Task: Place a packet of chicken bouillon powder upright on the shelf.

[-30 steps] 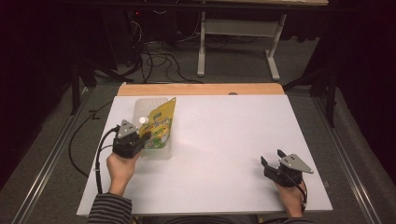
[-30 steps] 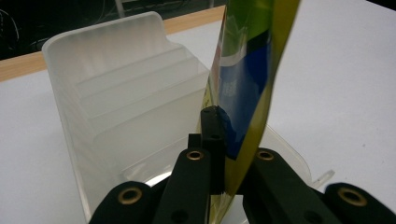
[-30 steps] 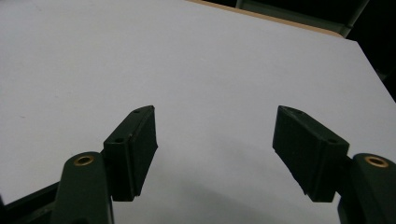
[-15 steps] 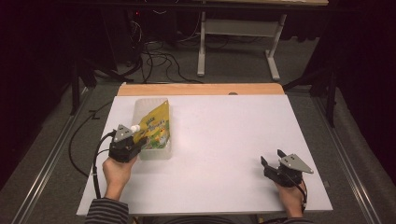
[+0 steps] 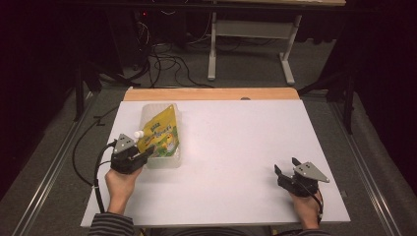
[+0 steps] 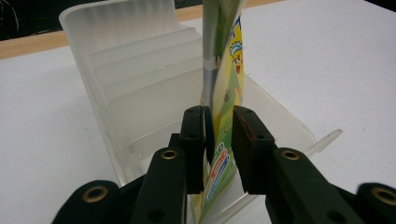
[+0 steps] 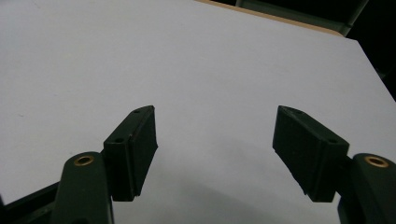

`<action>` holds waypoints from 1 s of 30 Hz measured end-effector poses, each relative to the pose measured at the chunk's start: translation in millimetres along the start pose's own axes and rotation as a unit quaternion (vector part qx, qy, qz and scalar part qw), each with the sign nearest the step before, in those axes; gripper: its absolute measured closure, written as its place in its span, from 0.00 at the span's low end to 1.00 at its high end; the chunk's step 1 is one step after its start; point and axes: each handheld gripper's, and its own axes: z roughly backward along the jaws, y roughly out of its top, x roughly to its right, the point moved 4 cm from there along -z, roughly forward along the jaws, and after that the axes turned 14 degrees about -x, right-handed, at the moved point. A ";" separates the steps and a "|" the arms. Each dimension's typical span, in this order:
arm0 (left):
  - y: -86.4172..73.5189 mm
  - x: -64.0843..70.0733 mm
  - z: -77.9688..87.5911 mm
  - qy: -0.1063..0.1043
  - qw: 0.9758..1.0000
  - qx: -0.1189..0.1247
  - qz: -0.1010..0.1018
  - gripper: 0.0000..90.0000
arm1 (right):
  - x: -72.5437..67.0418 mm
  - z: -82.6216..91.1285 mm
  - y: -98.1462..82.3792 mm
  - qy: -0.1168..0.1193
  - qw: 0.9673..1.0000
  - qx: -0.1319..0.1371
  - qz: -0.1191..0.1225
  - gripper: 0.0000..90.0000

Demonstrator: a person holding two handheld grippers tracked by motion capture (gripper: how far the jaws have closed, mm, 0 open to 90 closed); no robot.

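A yellow-green spouted drink pouch (image 5: 160, 135) (image 6: 228, 79) stands on edge, leaning, inside a clear plastic tray (image 5: 148, 111) (image 6: 135, 70) at the table's left. My left gripper (image 5: 147, 153) (image 6: 218, 116) is at the tray's near end. Its jaws have just been opening, and the pouch's lower edge still sits between them with a gap at the right pad. At the table's near right, my right gripper (image 5: 286, 165) (image 7: 215, 126) rests open over bare white table, with nothing between its jaws.
The white table (image 5: 236, 147) has a wooden strip (image 5: 211, 94) along its far edge. A black cable (image 5: 98, 172) trails from the left gripper off the near-left edge. Beyond the table stand a desk frame (image 5: 246, 54) and floor cables.
The pouch has come down from a raised tilt into the tray. The left gripper drew slightly back toward the person, and its jaws have parted. The right gripper stayed put.
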 end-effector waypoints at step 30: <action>-35.3 3.2 42.3 0.029 0.997 0.048 0.056 0.54 | -0.8 -0.2 0.0 -0.002 1.000 -0.002 -0.001 0.35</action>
